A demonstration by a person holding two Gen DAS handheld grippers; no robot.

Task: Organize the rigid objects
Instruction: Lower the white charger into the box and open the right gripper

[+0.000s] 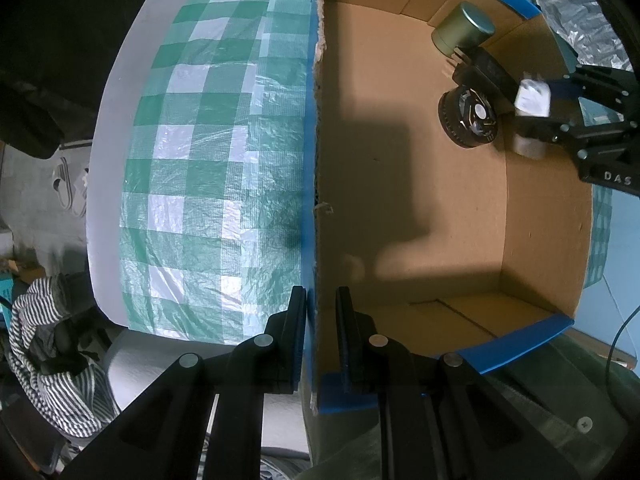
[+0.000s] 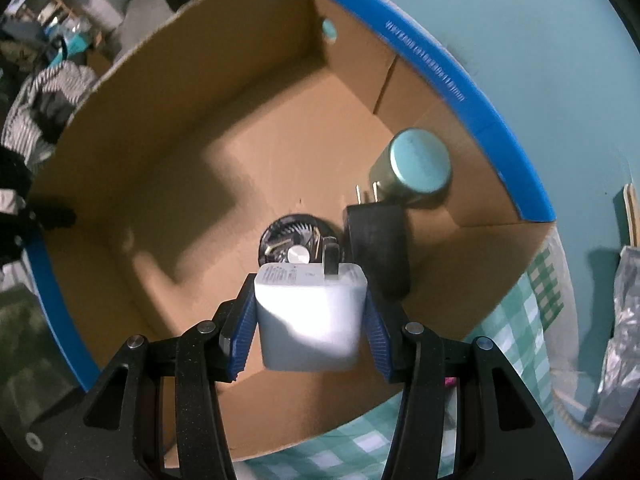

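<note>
An open cardboard box [image 1: 440, 208] with blue-taped rims stands on the table. Inside it lie a green tin can [image 1: 464, 29] on its side, a black plug adapter [image 1: 490, 70] and a round black fan [image 1: 469, 117]. My left gripper [image 1: 320, 320] is shut on the box's left wall [image 1: 318, 160], one finger on each side. My right gripper [image 2: 310, 320] is shut on a white charger cube [image 2: 312, 320] and holds it above the box's near right side, over the fan [image 2: 292, 240]. The adapter [image 2: 378, 248] and the can [image 2: 416, 166] lie just beyond it. The right gripper also shows in the left wrist view [image 1: 536, 100].
A green-and-white checked cloth [image 1: 208, 160] covers the table left of the box. Striped fabric [image 1: 48, 344] and clutter lie beyond the table's edge. A crinkled silver bag [image 2: 616, 360] lies right of the box.
</note>
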